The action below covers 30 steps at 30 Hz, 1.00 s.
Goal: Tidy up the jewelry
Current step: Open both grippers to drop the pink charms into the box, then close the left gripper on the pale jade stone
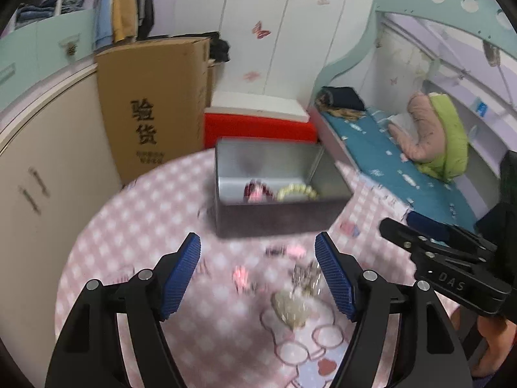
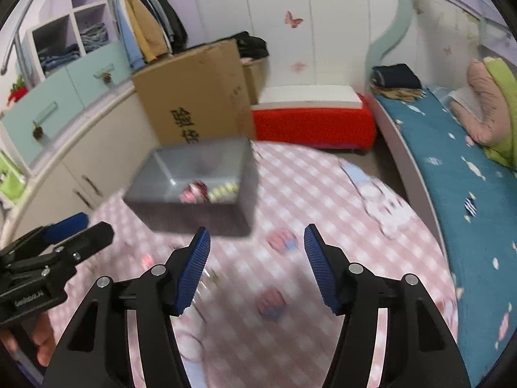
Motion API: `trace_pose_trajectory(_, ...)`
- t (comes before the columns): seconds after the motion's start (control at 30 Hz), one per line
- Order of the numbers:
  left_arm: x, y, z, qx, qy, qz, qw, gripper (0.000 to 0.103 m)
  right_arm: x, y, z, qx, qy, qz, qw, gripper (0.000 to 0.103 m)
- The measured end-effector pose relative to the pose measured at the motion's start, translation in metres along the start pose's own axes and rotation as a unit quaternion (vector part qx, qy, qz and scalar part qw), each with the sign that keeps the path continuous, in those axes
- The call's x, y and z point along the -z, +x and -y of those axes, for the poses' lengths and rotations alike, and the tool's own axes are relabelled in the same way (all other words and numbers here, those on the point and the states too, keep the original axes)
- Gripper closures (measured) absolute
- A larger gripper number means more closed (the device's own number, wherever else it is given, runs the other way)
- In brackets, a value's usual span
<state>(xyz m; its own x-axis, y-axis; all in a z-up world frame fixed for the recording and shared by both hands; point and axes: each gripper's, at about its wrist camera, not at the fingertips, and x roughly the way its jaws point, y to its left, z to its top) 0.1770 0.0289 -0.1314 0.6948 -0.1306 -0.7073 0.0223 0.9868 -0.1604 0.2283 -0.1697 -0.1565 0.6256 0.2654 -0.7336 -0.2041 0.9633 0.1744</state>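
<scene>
Left tool (image 1: 258,270) first, seen from its own camera: its blue pads (image 1: 181,278) stand wide apart with nothing pinched between them, hanging over the pink checked counter (image 1: 129,226). Below and between the jaws lie the loose pieces still to be sorted, a pale heart-shaped item (image 1: 289,308), a silvery tangle (image 1: 305,274) just above it and a small pink piece (image 1: 241,273); all are blurred, so I cannot say exactly what each is. Farther back sits the grey metal box (image 1: 281,220), open, already holding a dark red piece (image 1: 257,190) and a yellowish beaded bracelet (image 1: 297,192). The other tool pokes in from the right edge.

From the right wrist, the right tool (image 2: 257,266) is likewise open and empty, hovering over bare cloth, with the box (image 2: 194,207) ahead to its left and the left tool (image 2: 69,234) at the lower left.

To my eye the job is mid-way: some jewelry is boxed, and this is the gap before the next pick. Next comes lowering the left tool over the heart piece or the tangle, closing squarely, then carrying it to the box.
</scene>
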Motion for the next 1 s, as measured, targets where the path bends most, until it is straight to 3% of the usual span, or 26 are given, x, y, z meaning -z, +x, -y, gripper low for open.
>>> trace_pose_trajectory(0.2, 0.034, 0.022, 0.024, -0.032, 0.002, -0.04, 0.9987, 0.032, 0.037, 0.007, 0.016, -0.005, 0.011, -0.026, 1.0, 0.044)
trace_pose_trajectory(0.43, 0.048, 0.049, 0.03, -0.067, -0.001, -0.071, 0.9952, 0.034, 0.05, 0.011, 0.026, -0.015, 0.019, -0.03, 0.999, 0.039)
trace_pose_trajectory(0.47, 0.05, 0.052, 0.031, -0.074, 0.002, -0.073, 0.9946, 0.037, 0.05, 0.011, 0.027, -0.018, 0.021, -0.03, 0.999, 0.039)
trace_pose_trajectory(0.57, 0.052, 0.052, 0.034, -0.089, 0.025, -0.064, 0.9937, 0.062, 0.052, 0.013, 0.025, -0.022, 0.018, -0.033, 0.999, 0.039)
trace_pose_trajectory(0.7, 0.05, 0.05, 0.028, -0.076, 0.03, -0.065, 0.9945, 0.071, 0.052, 0.017, 0.018, -0.029, 0.011, -0.036, 0.999, 0.039)
trace_pose_trajectory(1.0, 0.055, 0.03, -0.01, -0.035, 0.0, -0.064, 0.9973, 0.071, 0.054, 0.032, -0.033, -0.04, -0.052, -0.05, 0.997, 0.039)
